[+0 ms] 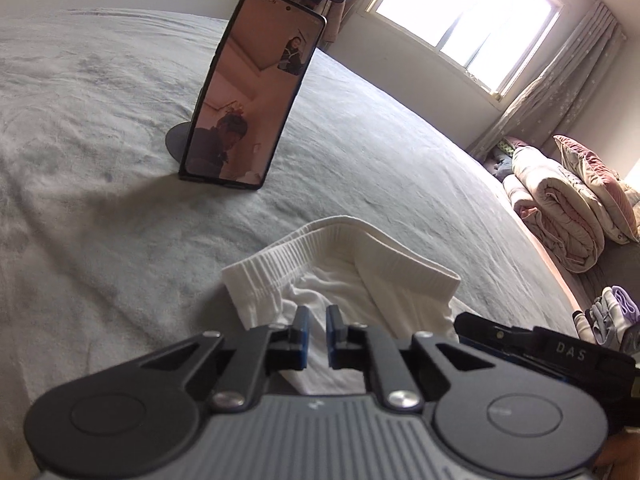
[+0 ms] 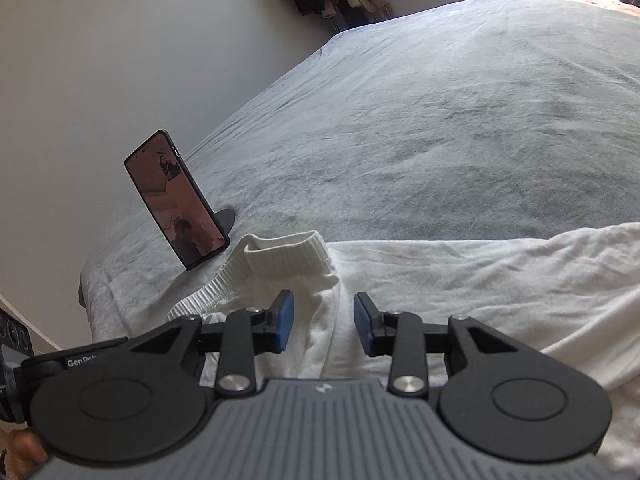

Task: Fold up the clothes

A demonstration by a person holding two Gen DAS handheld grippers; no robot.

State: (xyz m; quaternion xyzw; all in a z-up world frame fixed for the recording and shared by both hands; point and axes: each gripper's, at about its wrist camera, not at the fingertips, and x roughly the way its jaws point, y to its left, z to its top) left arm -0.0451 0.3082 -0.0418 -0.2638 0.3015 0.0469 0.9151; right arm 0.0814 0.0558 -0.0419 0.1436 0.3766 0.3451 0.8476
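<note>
A white garment (image 1: 400, 276) with ribbed cuffs lies bunched on the grey bed sheet (image 1: 100, 200). My left gripper (image 1: 318, 336) sits low over its near edge, blue pads nearly together with a fold of white cloth pinched between them. In the right wrist view the same garment (image 2: 480, 280) spreads flat to the right, with a ribbed cuff (image 2: 292, 252) standing up at its left end. My right gripper (image 2: 324, 326) hovers just above the cloth, jaws wide apart with only fabric below the gap. The right gripper's body (image 1: 532, 344) shows just right of the left one.
A phone (image 1: 252, 88) leans upright on a round stand in front of the garment, its screen lit; it also appears as the phone (image 2: 176, 200) left of the cuff. A rolled pink quilt (image 1: 560, 208) and small clothes (image 1: 612, 312) lie at the right. A window (image 1: 464, 20) glares behind.
</note>
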